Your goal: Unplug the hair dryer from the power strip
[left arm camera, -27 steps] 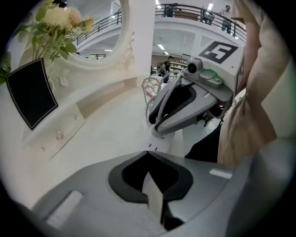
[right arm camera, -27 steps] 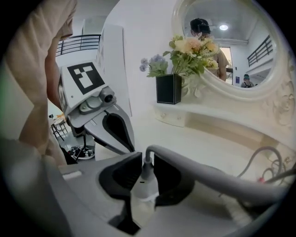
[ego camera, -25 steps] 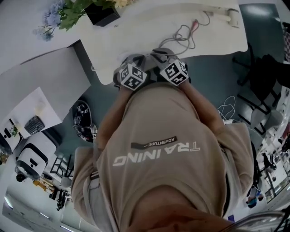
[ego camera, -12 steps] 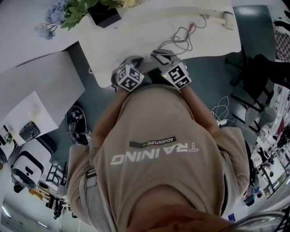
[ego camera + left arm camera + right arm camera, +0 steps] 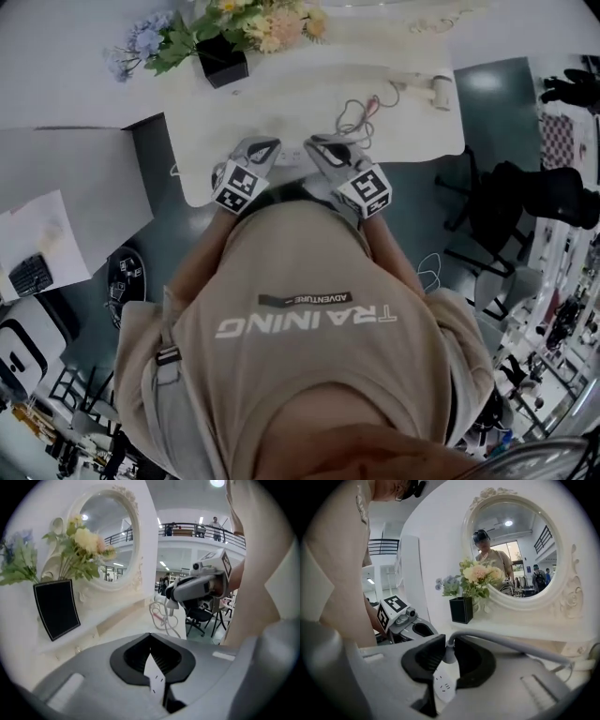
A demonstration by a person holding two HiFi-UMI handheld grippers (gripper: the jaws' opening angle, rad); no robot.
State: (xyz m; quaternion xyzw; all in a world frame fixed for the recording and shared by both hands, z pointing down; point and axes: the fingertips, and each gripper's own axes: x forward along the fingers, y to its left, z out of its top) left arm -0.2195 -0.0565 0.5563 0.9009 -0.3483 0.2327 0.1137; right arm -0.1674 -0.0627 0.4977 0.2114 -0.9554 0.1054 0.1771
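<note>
At the near edge of the dressing table [image 5: 281, 103] lies the white power strip [image 5: 291, 155]. The left gripper [image 5: 151, 656] has its jaws closed on one end of the power strip. The right gripper [image 5: 449, 651] pinches the plug [image 5: 448, 658], which is seated in the power strip, its grey cable [image 5: 511, 641] leading away. The hair dryer [image 5: 436, 89] rests well to the right of the power strip.

Matt grey plastic on left gripper [image 5: 152, 658] and right gripper [image 5: 448, 651], ribbed black pads [image 5: 426, 659] inside. Smooth white plastic on power strip [image 5: 443, 685] and plug [image 5: 450, 657]. Carved cream mirror frame [image 5: 568, 597]; beige cloth shirt [image 5: 309, 361].
</note>
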